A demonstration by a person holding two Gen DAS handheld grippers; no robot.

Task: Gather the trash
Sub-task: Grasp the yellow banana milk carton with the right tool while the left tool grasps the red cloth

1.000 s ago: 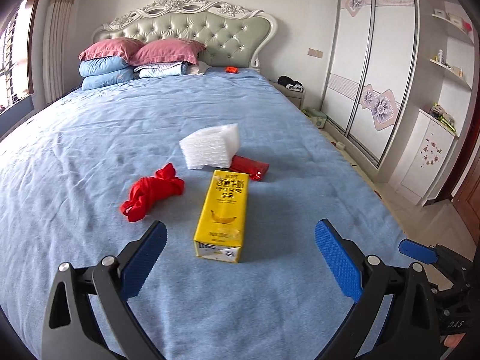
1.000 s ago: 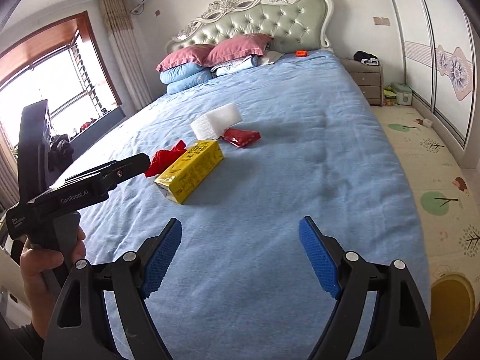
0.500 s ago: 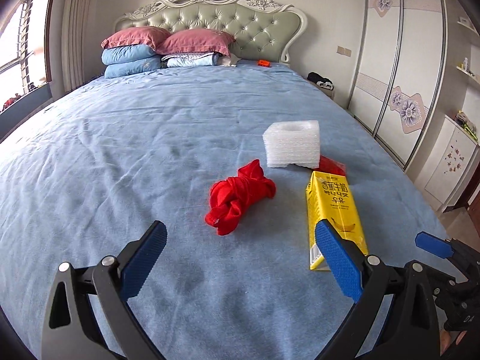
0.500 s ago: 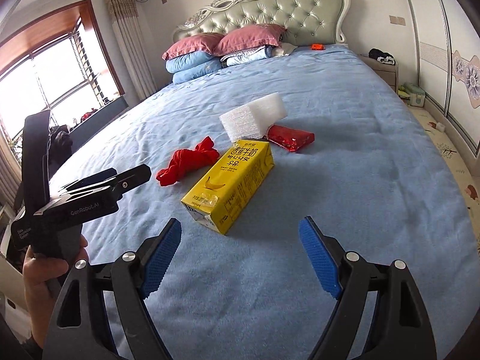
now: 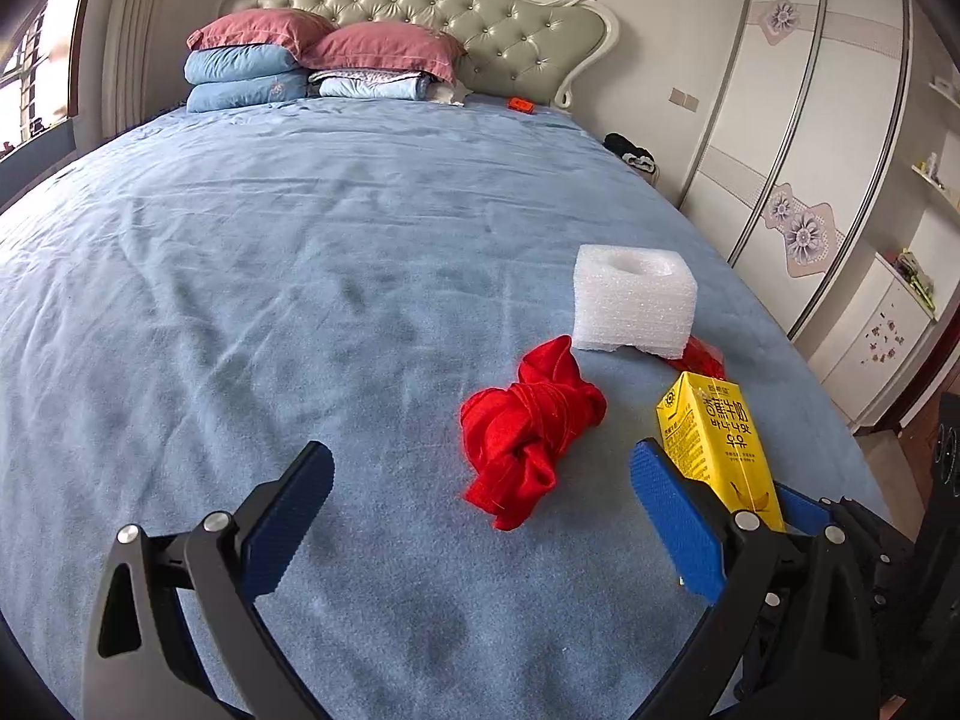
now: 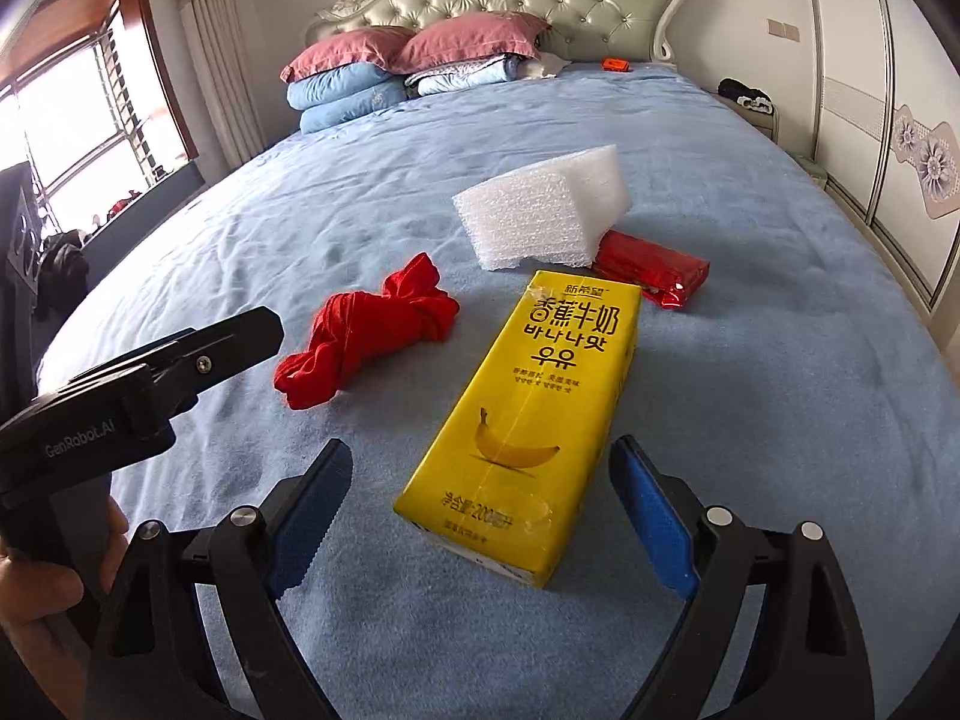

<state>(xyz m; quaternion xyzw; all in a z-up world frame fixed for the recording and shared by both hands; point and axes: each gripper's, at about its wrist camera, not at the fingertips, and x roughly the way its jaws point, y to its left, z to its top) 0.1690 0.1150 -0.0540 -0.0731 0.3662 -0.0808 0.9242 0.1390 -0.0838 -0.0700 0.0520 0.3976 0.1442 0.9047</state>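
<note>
A yellow banana-milk carton (image 6: 528, 408) lies flat on the blue bedspread (image 6: 750, 420). Its near end sits between the fingers of my right gripper (image 6: 480, 462), whose jaws are opening, and the pads stand clear of the carton's sides. A knotted red cloth (image 5: 528, 432) lies just ahead of my open left gripper (image 5: 480, 480), slightly right of centre, with nothing between the pads. In the left wrist view the carton (image 5: 714, 444) shows behind the right finger. Beyond these, a white foam block (image 6: 540, 216) leans on a shiny red packet (image 6: 654, 270).
Pink and blue pillows (image 5: 288, 66) are stacked against the tufted headboard (image 5: 480, 30). A small orange object (image 5: 519, 103) lies near them. Sliding wardrobe doors (image 5: 798, 180) line the right side and a window (image 6: 78, 138) the left. A hand (image 6: 36, 594) holds the left tool.
Both grippers moved in over the bed toward the trash. The carton slid from centre to the right edge of the left view, leaving the red cloth ahead. The right gripper reached the carton and widened.
</note>
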